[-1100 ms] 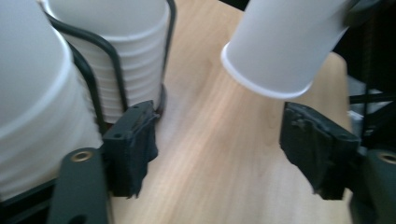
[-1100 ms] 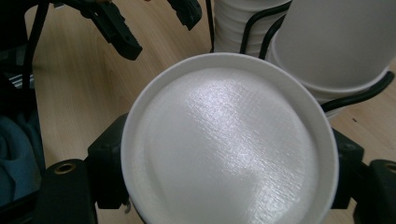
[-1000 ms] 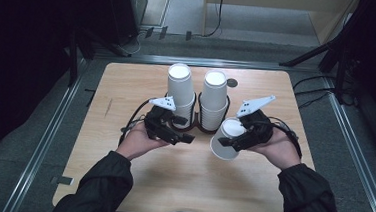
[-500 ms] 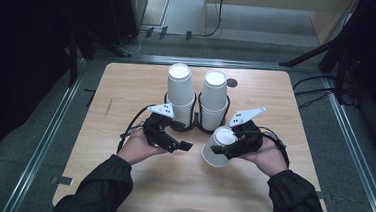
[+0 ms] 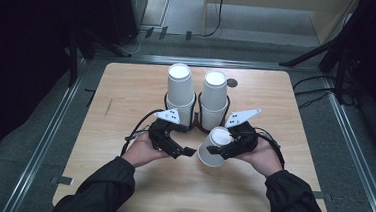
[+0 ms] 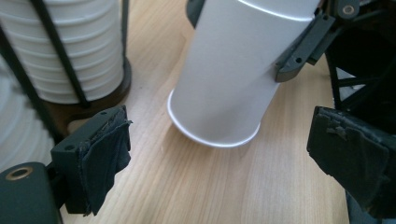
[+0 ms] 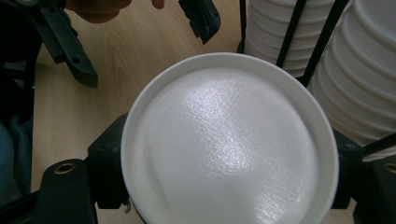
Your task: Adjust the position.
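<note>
White paper cup, upside down and tilted, its rim just above the wooden desk, sits clamped in the right gripper. Just beside it the left gripper, jaws just opened wide, holds nothing. Beyond stand two racked cup stacks.

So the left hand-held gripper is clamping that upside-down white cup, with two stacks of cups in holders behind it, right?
Not quite: the right hand-held gripper clamps the upside-down white cup. The left hand-held gripper stands open with nothing between its pads, as the left gripper view shows. Two cup stacks do stand in holders behind.
</note>
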Available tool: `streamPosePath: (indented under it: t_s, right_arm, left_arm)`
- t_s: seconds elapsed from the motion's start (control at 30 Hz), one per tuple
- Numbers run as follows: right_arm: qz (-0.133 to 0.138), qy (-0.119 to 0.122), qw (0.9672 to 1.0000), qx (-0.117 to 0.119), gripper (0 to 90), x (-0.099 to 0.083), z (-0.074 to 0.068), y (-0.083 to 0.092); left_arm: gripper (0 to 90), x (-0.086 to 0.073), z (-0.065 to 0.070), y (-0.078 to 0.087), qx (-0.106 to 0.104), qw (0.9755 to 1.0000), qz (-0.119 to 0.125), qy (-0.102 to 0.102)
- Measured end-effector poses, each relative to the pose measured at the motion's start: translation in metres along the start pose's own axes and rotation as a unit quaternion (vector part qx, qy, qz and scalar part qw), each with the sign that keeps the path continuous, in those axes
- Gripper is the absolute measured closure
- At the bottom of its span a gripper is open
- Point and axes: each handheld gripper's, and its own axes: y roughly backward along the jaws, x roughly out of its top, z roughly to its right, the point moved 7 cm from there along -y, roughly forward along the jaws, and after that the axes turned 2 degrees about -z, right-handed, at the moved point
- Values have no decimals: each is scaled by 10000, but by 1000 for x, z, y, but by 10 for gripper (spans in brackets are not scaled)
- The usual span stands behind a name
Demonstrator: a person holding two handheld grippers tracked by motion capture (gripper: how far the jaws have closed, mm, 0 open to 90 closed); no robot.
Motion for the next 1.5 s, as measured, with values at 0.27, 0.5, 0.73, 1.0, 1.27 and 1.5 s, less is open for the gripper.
streamPosePath:
  t_s: [0.27,0.5,0.73,1.0,1.27,1.5]
  right_arm:
    - [227,71,9997,97,235,7,-6,1]
    - [352,81,9991,243,235,13,-10,1]
    - [494,109,9982,316,236,21,-17,0]
    - [763,93,9956,532,237,30,-25,3]
    - [982,30,9933,607,240,33,-25,6]
    - [1085,-124,9915,710,236,33,-22,11]
  left_arm:
    - [37,-4,0,-16,-26,9997,-216,-140]
    - [37,-8,-1,-28,-128,9992,-357,-120]
    - [36,-9,7,-37,-137,9980,-536,-315]
    - [33,-8,13,-41,-251,9978,-455,-408]
    - [93,-2,14,-36,-254,9984,-249,-444]
    - [137,1,15,-31,-310,9977,-284,-527]
